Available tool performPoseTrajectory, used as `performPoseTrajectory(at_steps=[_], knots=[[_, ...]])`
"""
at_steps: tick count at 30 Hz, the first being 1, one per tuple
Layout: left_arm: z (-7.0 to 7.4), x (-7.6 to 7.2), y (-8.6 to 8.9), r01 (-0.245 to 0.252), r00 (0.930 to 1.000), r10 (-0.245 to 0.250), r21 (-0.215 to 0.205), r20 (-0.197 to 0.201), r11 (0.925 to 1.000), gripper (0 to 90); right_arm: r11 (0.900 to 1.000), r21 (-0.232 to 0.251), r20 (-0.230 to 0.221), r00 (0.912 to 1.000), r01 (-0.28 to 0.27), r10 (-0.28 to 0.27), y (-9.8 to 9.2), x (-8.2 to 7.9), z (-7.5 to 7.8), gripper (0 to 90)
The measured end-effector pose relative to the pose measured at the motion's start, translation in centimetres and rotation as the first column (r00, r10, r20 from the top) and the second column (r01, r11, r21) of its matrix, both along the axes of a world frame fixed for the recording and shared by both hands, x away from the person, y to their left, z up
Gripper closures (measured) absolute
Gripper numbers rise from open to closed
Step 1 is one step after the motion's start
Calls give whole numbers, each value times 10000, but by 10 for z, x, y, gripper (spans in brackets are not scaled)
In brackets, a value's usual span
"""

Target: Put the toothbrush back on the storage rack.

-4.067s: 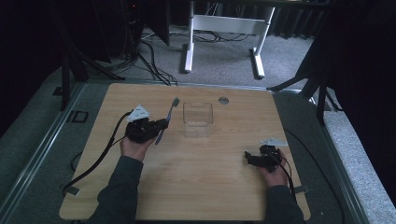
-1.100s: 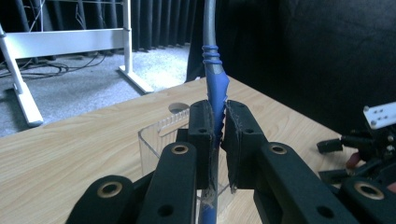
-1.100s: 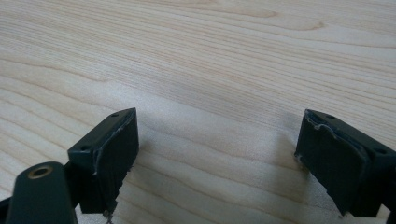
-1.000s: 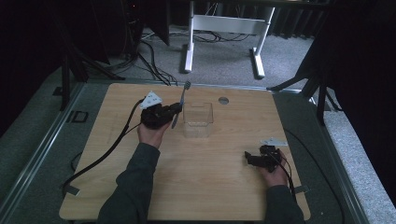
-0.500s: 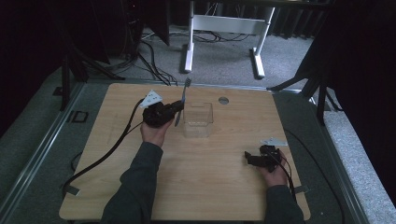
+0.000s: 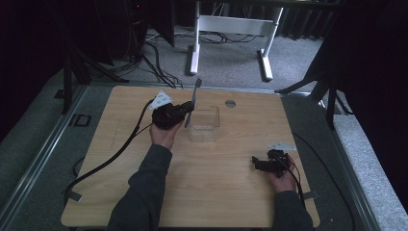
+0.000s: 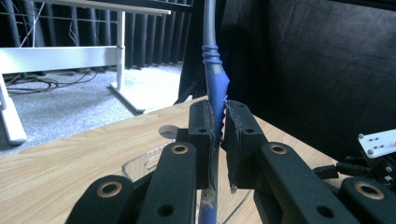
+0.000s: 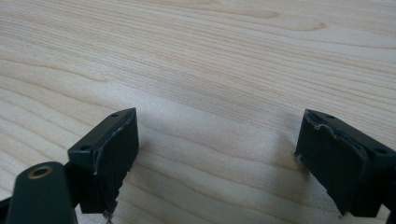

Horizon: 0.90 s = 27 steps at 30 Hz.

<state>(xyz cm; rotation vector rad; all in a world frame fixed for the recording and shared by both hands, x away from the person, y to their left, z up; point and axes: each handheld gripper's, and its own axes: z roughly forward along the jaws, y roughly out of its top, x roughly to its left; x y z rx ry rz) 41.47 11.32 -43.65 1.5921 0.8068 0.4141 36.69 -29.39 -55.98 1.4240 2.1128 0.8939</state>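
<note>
toothbrush (image 7: 215, 88): blue-grey | fingers (image 7: 201, 135): black | table (image 6: 221, 187): pale woodgrain

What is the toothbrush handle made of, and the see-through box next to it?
The toothbrush handle looks like plastic: a smooth grey stem, plus matte blue ridged grip that may be rubber. The box seems clear hard plastic, possibly glass; the wooden table shows through its shiny walls.

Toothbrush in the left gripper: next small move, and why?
Probably shift the left gripper slightly right, so the toothbrush hangs over the clear container, then lower it in. The jaws are clamped on the blue handle, the brush stands nearly upright at the container's left edge, and the right gripper rests open on the table.
</note>
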Motion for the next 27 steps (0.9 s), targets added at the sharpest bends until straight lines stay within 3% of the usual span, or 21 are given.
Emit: performPoseTrajectory(at_steps=[11,27], knots=[[-4,5,-4,-9,10000,9,15,37,10000,815,10000,-2,-1,10000,1,-1,0,0,0,126],[-4,10,-3,-3,10000,6,-338,65,9994,815,10000,-1,1,10000,1,-1,0,0,0,126]])
